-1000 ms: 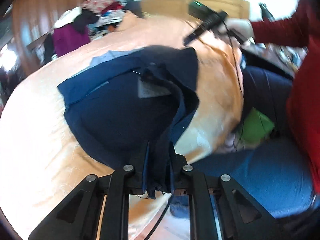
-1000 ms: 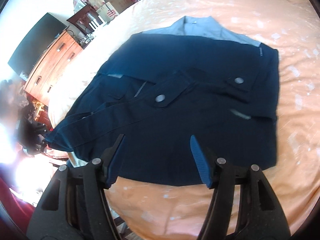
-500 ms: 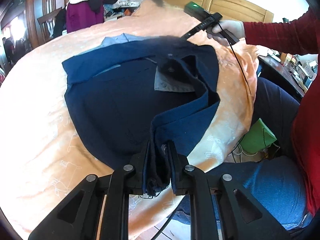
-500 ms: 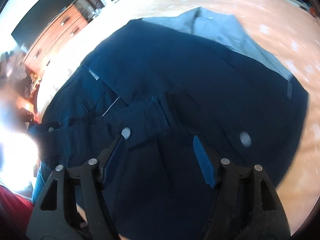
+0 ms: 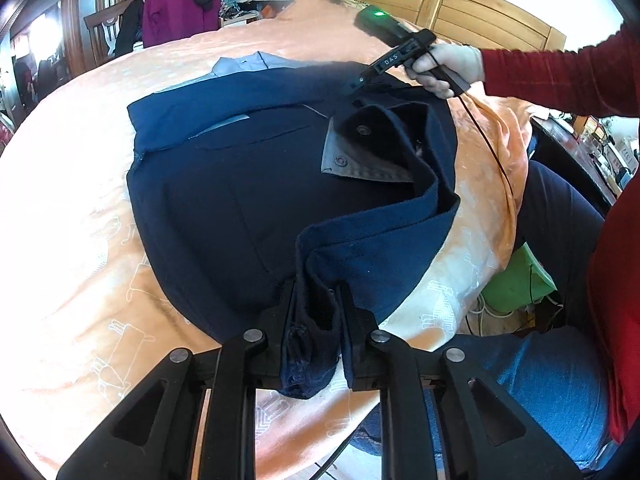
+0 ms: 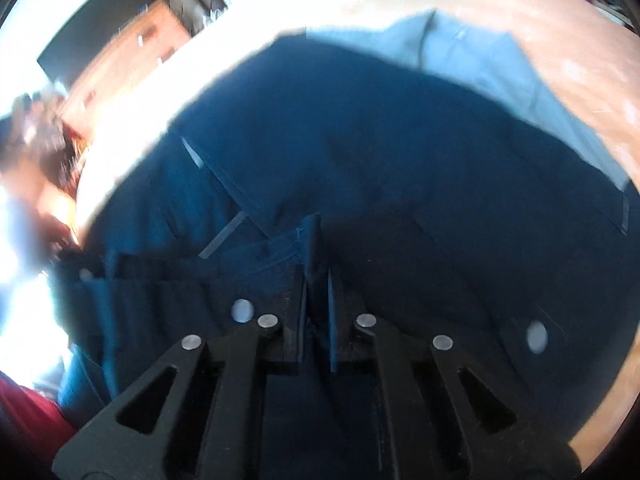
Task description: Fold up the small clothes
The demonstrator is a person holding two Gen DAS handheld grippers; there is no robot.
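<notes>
**Navy garment pinched by both grippers on the orange bedspread**

A dark navy garment [image 5: 248, 184] is spread across the middle of an orange bedspread [image 5: 72, 208], its near hem reaching the near edge of that surface. A pale blue lining [image 5: 240, 66] is exposed at the garment's far edge. The left gripper [image 5: 316, 304] is clamped on a bunched fold of the near hem, the cloth being squeezed between its two fingers and lifted into a ridge. To the right of this ridge, a flap with a grey underside and a snap button [image 5: 363, 129] is turned back. Towards the far right corner of the garment, the right gripper [image 5: 366, 78] is held by a gloved hand [image 5: 444, 66] in a red sleeve [image 5: 560, 76]. In the blurred right wrist view, its narrowly set fingers [image 6: 334, 312] are seen nipped on an upright fold of navy cloth.
</notes>
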